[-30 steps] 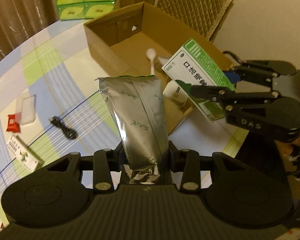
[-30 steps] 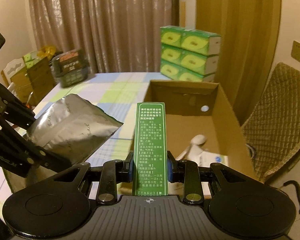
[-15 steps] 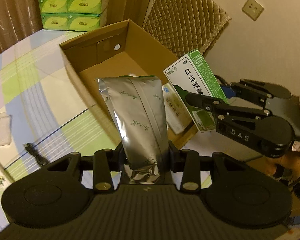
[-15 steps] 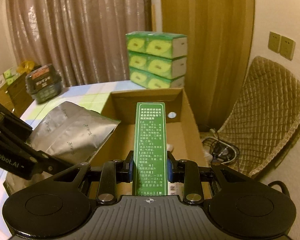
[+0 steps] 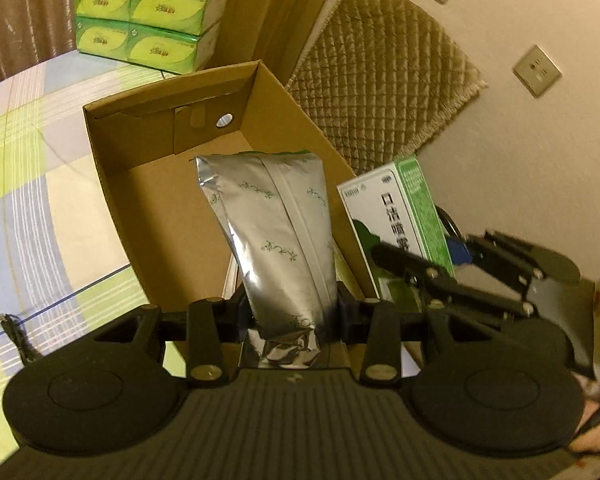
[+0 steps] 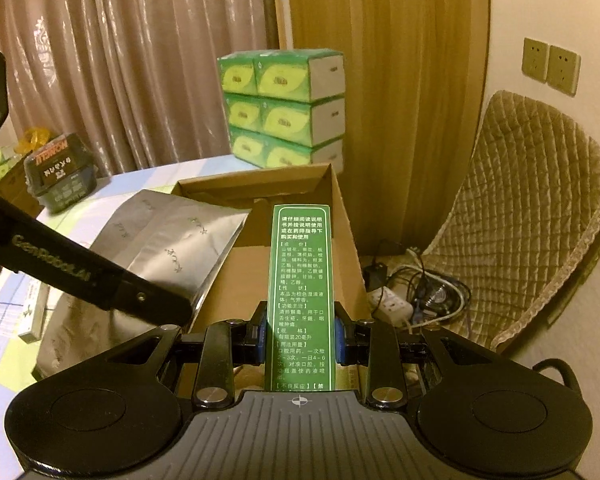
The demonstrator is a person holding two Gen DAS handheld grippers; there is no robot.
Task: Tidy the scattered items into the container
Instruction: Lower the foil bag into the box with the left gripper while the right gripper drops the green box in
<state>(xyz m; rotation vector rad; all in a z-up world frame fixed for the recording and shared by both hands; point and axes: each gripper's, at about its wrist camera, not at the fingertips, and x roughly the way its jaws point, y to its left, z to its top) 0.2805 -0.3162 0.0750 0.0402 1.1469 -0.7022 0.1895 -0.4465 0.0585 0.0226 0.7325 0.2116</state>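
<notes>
Left tool grips foil pouch (above cardboard box)

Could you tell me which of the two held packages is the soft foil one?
The silver foil pouch in the left gripper; the right gripper holds a rigid green cardboard box.

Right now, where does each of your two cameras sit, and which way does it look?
Left wrist: on the left gripper, looking along its jaws down into the cardboard box; jaws pinch a silver pouch; right gripper shows.
Right wrist: on the right gripper, facing box and curtains; jaws hold a green carton.
Shared: box, pouch, carton, tissue packs.
</notes>
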